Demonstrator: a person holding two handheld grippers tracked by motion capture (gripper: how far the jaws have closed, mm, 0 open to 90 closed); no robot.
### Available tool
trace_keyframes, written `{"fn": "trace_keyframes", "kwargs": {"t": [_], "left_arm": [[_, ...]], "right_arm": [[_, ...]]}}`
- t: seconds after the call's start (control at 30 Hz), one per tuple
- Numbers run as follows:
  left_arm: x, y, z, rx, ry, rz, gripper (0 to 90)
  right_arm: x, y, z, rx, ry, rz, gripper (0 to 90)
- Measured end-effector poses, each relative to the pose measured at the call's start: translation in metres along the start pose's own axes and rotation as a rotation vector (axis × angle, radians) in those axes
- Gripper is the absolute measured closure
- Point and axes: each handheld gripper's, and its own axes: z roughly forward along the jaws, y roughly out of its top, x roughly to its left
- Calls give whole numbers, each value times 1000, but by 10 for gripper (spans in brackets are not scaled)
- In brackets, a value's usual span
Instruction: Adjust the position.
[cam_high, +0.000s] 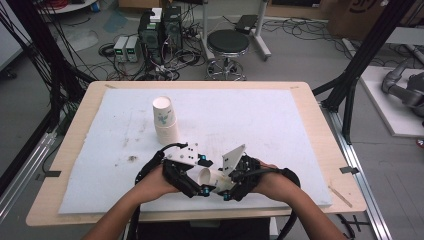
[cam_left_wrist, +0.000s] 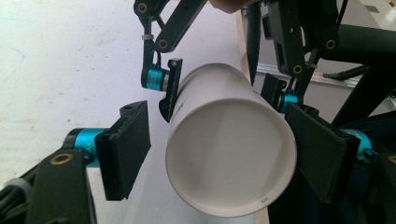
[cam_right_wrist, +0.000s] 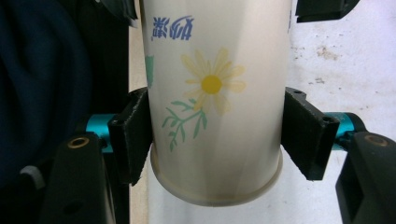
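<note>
In the high view, a paper cup (cam_high: 212, 178) was held on its side low over the table (cam_high: 300, 107) near its front edge, between the left gripper (cam_high: 198, 184) and right gripper (cam_high: 226, 186), both hands turned inward. A stack of cups (cam_high: 165, 120) stood well apart.

In the left gripper view, the jaws were seen open around the cup's base, the right pad touching.

In the right gripper view, the jaws were closed on the cup near its rim; blue characters, not legible, and a yellow flower (cam_right_wrist: 211, 84) were printed on it.

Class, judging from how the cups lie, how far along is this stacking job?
Done: a cup stack stands upside down on the mat. In hand: the right hand-held gripper clamps one cup; the left hand-held gripper straddles it, jaws open. Left: placing it on the stack.
</note>
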Motion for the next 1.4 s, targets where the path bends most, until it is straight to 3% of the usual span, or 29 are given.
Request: {"fn": "trace_keyframes", "kwargs": {"t": [0.3, 0.43, 0.5, 0.53, 0.6, 0.63, 0.67, 0.7, 0.73, 0.8, 0.83, 0.87, 0.9, 1.03, 1.17, 1.2, 1.4], "left_arm": [[0, -2, 3, 9, -32, 8, 340], [0, -4, 3, 4, -33, 13, 351], [0, -5, 3, -2, -21, 12, 351], [0, -5, 2, -6, -18, 13, 355], [1, -8, 1, -24, -9, 7, 356], [2, -9, 0, -38, -5, 5, 356], [2, -11, -1, -52, 1, 4, 356], [2, -12, -3, -73, 4, -1, 356], [2, -13, -4, -90, 5, -9, 356], [2, -16, -6, -116, 8, -17, 355], [2, -17, -7, -120, 10, -19, 355], [3, -18, -7, -125, 14, -23, 354], [3, -19, -8, -131, 18, -25, 354], [5, -24, -9, -179, 36, -44, 354], [7, -29, -13, -217, 64, -57, 354], [8, -30, -15, -228, 69, -60, 354], [11, -39, -23, -316, 88, -80, 354]], "right_arm": [[0, 0, 1, 6, 10, 1, 320], [0, -1, 2, 8, 16, -5, 313], [0, -2, 2, -3, -1, -9, 266], [0, -5, 1, -37, -23, 10, 189], [-1, -6, 0, -61, -29, 21, 189], [-3, -11, -4, -112, -23, 47, 189], [-3, -11, -4, -112, -23, 47, 189], [-4, -16, -8, -178, -38, 65, 189], [-4, -16, -8, -178, -38, 65, 189], [-5, -25, -16, -269, -48, 100, 189], [-5, -25, -16, -269, -48, 100, 189], [-6, -29, -20, -321, -52, 122, 189], [-6, -29, -20, -321, -52, 122, 189], [-6, -36, -24, -407, -62, 153, 189], [-4, -44, -26, -472, -97, 183, 189], [-3, -48, -27, -509, -110, 201, 189], [0, -60, -24, -591, -150, 240, 189]]}}
